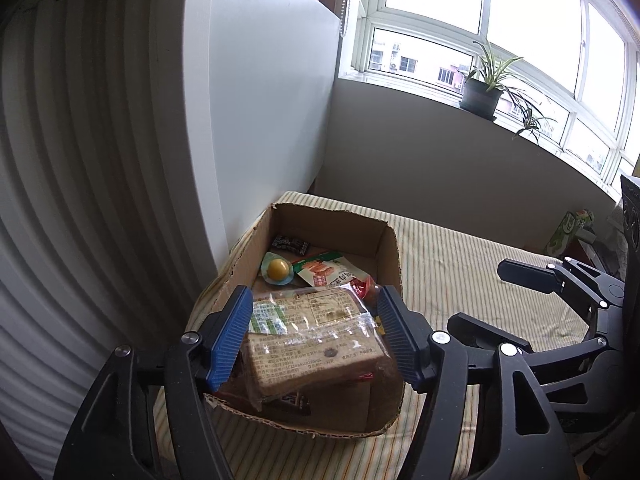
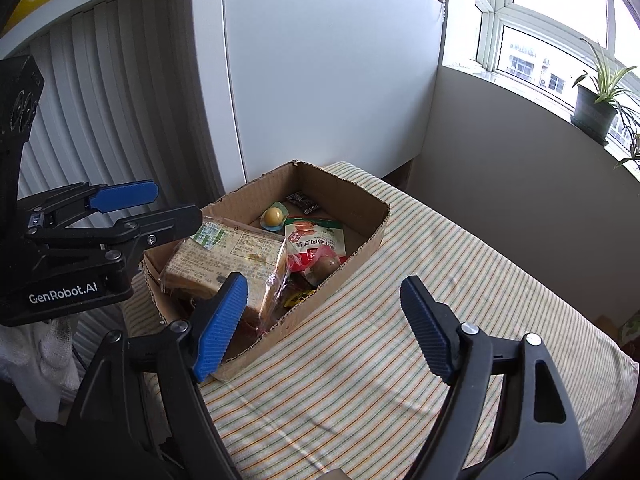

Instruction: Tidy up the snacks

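A shallow brown cardboard box (image 2: 362, 240) with torn edges sits in the middle of the right wrist view, on a table covered by a cream cloth with thin coloured stripes (image 2: 400, 340). Behind it, in the upper half of the frame, are a white cabinet and a pleated white blind; a potted green plant (image 2: 596, 108) stands on the windowsill at the upper right.

The box already holds several snacks: a clear-wrapped block of brown sliced bread (image 2: 228, 258) at the near end, a green and red printed pouch (image 2: 316, 240) beside it, a yellow jelly cup with a teal rim (image 2: 273, 216), a small dark wrapper (image 2: 303, 202) at the far end, and more red and yellow packets underneath.

In the left wrist view, the left gripper (image 1: 314, 334) hovers over the near end of the box at the lower centre, its blue pads either side of the bread pack. The pads look close to the wrapper, but whether they pinch it cannot be told. The right gripper (image 2: 322, 326) hangs released, jaws wide, above the cloth at the lower centre, holding nothing.

The task seems well advanced: no loose snacks show on the visible cloth. A green carton (image 1: 568, 232) at the far right of the left wrist view may remain.
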The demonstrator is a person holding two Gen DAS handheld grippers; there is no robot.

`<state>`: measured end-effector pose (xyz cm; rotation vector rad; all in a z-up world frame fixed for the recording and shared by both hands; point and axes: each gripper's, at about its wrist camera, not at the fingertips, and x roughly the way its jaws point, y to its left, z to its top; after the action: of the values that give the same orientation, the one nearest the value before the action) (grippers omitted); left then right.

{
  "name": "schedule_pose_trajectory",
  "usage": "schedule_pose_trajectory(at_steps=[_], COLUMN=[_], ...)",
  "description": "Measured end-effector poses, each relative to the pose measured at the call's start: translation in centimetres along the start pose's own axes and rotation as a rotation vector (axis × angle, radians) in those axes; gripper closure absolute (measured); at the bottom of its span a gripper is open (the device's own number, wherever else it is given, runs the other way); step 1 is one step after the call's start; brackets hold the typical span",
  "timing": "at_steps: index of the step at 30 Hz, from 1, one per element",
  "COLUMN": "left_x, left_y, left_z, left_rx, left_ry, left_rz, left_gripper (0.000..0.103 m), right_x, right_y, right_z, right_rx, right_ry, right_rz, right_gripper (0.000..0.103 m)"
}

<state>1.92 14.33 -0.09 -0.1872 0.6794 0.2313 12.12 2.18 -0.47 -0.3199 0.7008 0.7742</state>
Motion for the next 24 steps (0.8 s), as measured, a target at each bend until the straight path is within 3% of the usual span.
schedule_pose_trajectory(at_steps=[3,7,9,17,24], left_x=[-1.1,-2.2,-2.7,-4.2,-4.5], left_y=[-0.2,-0.4,-0.4,-0.1,-0.1], left_z=[-0.7,-1.7,-2.2,-3.9,-4.3], left_rx=[-0.002,-0.020,-0.024,-0.037,-0.042], left_ry=[-0.023,-0.038,-0.052,-0.072,-0.068], left_rz=[0.009,0.016,0.039,0.081,0.101], left_gripper=[0.030,0.027,0.024,0.024,0.024], right_x=[-1.3,-3.3,-4.3,-7.4,-8.7], right_y=[0.0,0.0,0.1,-0.2,-1.5], right_z=[-1.2,-2.4,-2.9,-5.6,-7.8], right_rx=[0.007,0.017,0.018,0.068,0.152], right_ry=[-0.022,-0.064,-0.083,-0.134,-0.128], right_rz=[-0.012,-0.047,-0.069,-0.195,-0.238], right_gripper=[0.021,0.008,0.007,0.001,0.000])
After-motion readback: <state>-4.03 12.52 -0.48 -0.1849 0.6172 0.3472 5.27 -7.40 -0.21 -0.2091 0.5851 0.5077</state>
